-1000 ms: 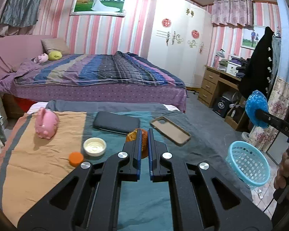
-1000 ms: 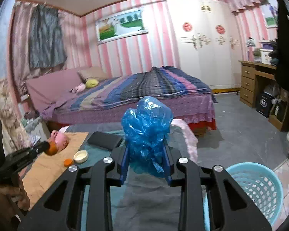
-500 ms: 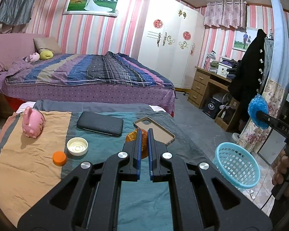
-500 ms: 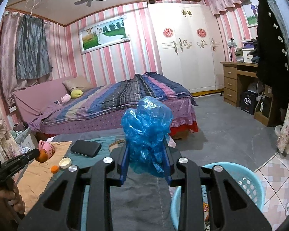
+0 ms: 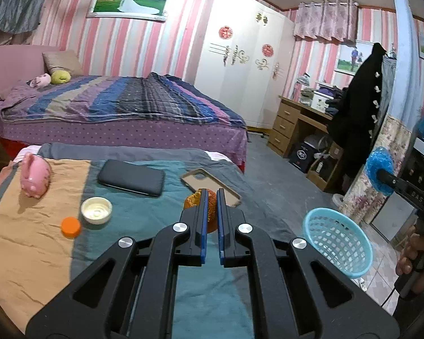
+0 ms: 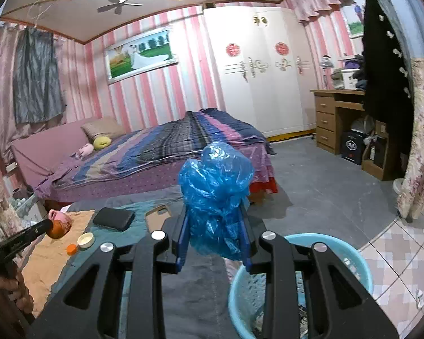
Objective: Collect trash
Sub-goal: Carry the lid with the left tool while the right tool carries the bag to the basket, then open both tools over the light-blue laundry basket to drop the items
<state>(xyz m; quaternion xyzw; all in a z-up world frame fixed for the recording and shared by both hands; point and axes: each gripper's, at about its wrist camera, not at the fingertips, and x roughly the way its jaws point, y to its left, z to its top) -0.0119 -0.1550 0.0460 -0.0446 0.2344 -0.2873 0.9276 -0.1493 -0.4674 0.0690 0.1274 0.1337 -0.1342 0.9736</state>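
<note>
Crinkled glossy plastic bag (image 6: 216,197), perforated plastic basket (image 5: 337,244), wrinkled cloth cover (image 5: 36,243)

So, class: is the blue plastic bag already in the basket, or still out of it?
Out. The blue plastic bag is clamped in the right gripper above the basket.

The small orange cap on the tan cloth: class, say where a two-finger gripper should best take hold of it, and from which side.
Probably from straight above, fingers closing across the round side wall of the orange cap. It lies flat and low on the tan cloth, so a sideways approach offers little to grip. Keep clear of the white lid close beside it.
</note>
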